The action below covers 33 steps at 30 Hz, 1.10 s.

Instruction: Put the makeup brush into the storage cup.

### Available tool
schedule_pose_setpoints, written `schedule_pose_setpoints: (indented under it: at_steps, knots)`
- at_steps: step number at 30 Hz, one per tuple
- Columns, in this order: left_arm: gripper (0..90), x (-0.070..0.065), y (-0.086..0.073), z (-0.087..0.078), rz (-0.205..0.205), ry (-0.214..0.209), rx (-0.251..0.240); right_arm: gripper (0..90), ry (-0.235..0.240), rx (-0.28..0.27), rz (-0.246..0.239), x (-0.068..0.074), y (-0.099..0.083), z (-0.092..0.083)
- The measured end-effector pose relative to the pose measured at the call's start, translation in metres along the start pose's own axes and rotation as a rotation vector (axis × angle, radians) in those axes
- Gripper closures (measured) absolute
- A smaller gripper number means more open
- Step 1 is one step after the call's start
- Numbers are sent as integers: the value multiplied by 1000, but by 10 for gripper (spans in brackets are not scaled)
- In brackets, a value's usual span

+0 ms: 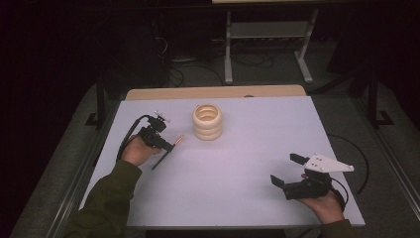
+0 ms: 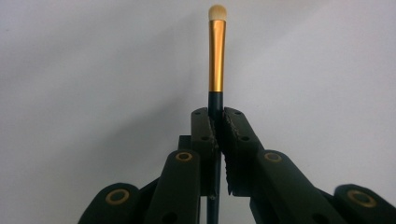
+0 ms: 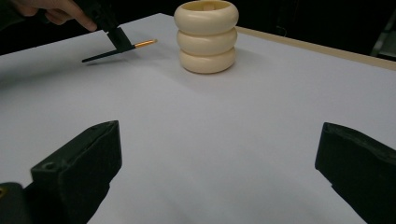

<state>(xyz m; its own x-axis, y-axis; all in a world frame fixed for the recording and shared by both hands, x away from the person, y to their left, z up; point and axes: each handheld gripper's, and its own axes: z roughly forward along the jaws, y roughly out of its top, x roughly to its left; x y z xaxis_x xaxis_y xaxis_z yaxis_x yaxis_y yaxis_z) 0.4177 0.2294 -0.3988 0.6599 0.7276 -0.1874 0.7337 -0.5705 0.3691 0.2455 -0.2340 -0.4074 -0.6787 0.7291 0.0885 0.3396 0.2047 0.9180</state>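
- so the left gripper (image 1: 165,144) is clamped tight on a slim makeup brush (image 2: 216,70), jaws pinched on the dark handle just below the gold ferrule. the brush is up off the desk (image 1: 237,198), toward the left edge, bristle tip aimed at the cream ribbed holder (image 1: 207,121).
- the holder sits near the far edge of the desk, roughly mid-width, and looks like three stacked rings with an open top. my guess is the brush is headed in there.
- biggest worry imo: the grip is way up near the ferrule, so the long tail of the handle hangs out behind the jaws. in the high view that tail angles down toward the desk. swing it without lifting enough and the tail could drag on the surface and twist the brush in the pads.
- thin round handle between flat pads = easy to pivot. any bump on the holder's rim could rotate it or pop it out.
- the holder looks light and tallish. catch its wall from the side instead of coming in from above and it'll probably slide or tip toward the far edge.
- which end goes in matters too. bristles first would likely squash the tip on the bottom.
- the right gripper (image 3: 215,163) is sitting wide open with nothing in it, near the right front corner of the desk, well apart from the holder. so nothing is steadying the holder if it gets knocked.
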Motion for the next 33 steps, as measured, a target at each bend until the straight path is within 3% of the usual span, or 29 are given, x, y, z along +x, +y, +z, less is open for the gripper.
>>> schedule_pose_setpoints:
  at_steps: [3, 17, 33]
  knots:
    - [836, -2, -3, -2, -45, -19, -55, 0, 0, 0, 0, 0, 0, 0]
    - [836, -1, -14, -18, -38, -50, -201, 0, -1, 1, 1, 0, 0, 0]
    - [836, 2, -26, -30, -38, -54, -373, 0, 0, 1, -2, 0, 0, 0]
